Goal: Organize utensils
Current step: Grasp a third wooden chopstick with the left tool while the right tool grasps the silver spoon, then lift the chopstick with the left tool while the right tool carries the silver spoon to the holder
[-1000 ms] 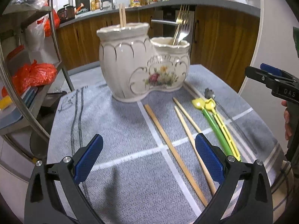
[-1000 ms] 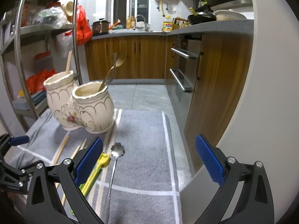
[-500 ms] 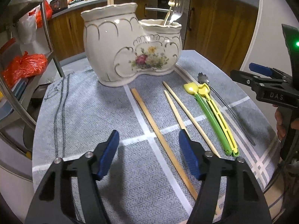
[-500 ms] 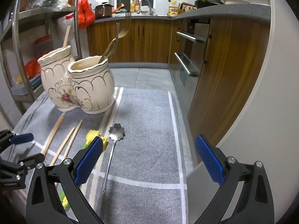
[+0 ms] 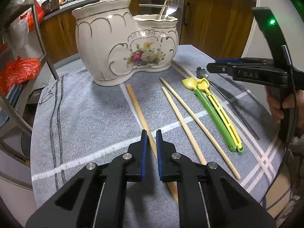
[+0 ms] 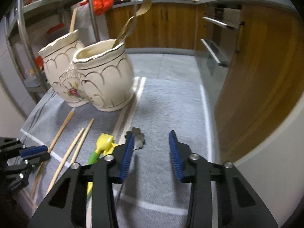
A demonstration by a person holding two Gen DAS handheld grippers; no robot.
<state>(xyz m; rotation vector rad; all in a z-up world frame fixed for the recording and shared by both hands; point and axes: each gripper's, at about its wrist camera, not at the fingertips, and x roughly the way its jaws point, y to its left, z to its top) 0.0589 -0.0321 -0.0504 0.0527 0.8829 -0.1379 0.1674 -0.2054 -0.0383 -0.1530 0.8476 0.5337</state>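
Grey cloth [image 5: 85,114] bears three chopsticks [image 5: 182,119]; left gripper [image 5: 151,142] clamps one, right gripper [image 6: 151,148] open.

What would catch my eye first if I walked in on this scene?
Likely the cream ceramic double utensil holder with painted flowers at the back of the grey mat, forks standing in its shorter pot. In front of it lie wooden chopsticks; the left tool has its blue pads closed around the thickest chopstick. To the right lie green and yellow plastic spoons, with the open right tool beyond.
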